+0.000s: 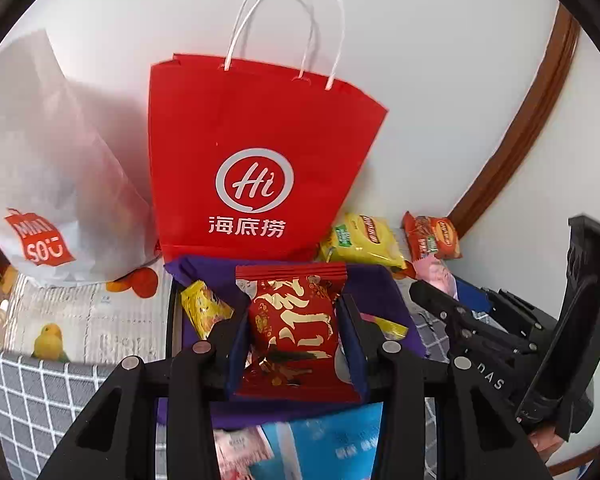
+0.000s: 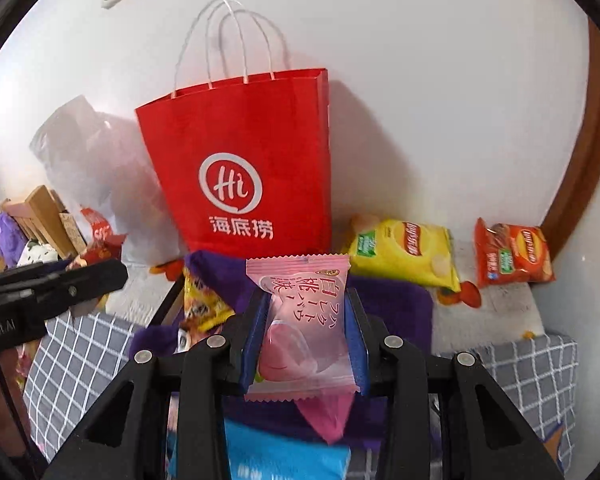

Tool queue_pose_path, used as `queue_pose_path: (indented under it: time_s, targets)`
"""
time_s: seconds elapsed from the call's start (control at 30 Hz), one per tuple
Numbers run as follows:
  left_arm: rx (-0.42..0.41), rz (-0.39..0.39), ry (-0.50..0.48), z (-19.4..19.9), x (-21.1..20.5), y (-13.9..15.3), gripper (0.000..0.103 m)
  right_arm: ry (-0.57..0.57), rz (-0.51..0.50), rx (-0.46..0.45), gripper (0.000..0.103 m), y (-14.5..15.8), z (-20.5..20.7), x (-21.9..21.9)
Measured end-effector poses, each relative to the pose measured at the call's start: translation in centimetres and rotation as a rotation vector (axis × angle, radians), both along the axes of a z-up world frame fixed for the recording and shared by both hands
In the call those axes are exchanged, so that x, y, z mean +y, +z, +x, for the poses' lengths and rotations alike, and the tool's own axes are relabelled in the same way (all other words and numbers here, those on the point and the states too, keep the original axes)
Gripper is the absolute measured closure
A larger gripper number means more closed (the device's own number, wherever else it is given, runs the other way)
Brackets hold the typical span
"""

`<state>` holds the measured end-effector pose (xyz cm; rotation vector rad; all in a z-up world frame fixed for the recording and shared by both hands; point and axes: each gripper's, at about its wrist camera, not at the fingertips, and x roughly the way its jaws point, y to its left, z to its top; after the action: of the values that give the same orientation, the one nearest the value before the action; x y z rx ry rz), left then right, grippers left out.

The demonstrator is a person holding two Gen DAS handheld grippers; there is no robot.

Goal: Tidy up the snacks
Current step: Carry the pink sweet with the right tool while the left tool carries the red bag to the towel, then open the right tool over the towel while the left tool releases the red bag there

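Note:
My left gripper (image 1: pixel 294 322) is shut on a red snack packet with gold lettering (image 1: pixel 294 328), held up in front of a tall red paper bag (image 1: pixel 256 152) that stands against the wall. My right gripper (image 2: pixel 308 328) is shut on a pink snack packet (image 2: pixel 304 332), and the same red paper bag (image 2: pixel 244 168) rises just behind it. In the left wrist view the right gripper (image 1: pixel 452 312) shows at the right. Below both packets lies a purple cloth (image 1: pixel 380 292) with a small yellow packet (image 1: pixel 204 308) on it.
A yellow chip bag (image 2: pixel 404 252) and an orange-red chip bag (image 2: pixel 512 256) lie by the wall at the right. A white plastic shopping bag (image 1: pixel 48 184) slumps left of the red bag. A blue packet (image 2: pixel 268 456) lies below. A grey checked cloth (image 2: pixel 84 360) covers the surface.

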<state>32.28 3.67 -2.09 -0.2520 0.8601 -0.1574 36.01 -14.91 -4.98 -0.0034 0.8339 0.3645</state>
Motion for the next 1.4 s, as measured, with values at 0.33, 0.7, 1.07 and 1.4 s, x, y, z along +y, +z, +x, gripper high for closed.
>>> queue_pose_path:
  time_s: [0.33, 0.7, 1.07, 1.4]
  targets:
    - [0.137, 0.038, -0.001, 3.2, 0.3, -5.6, 0.064, 0.001, -0.105, 0.085, 0.066, -5.6, 2.9, 0.1]
    - [0.176, 0.007, -0.004, 3.8, 1.0, -6.7, 0.064, -0.057, -0.134, 0.172, 0.066, -7.7, 4.8, -2.1]
    - [0.180, -0.009, 0.003, 3.9, 1.3, -6.4, 0.064, 0.005, -0.153, 0.199, 0.065, -8.6, 4.4, -0.1]
    - [0.191, -0.003, -0.013, 4.1, 0.8, -6.8, 0.063, 0.022, -0.193, 0.261, 0.065, -10.4, 4.6, 0.9]
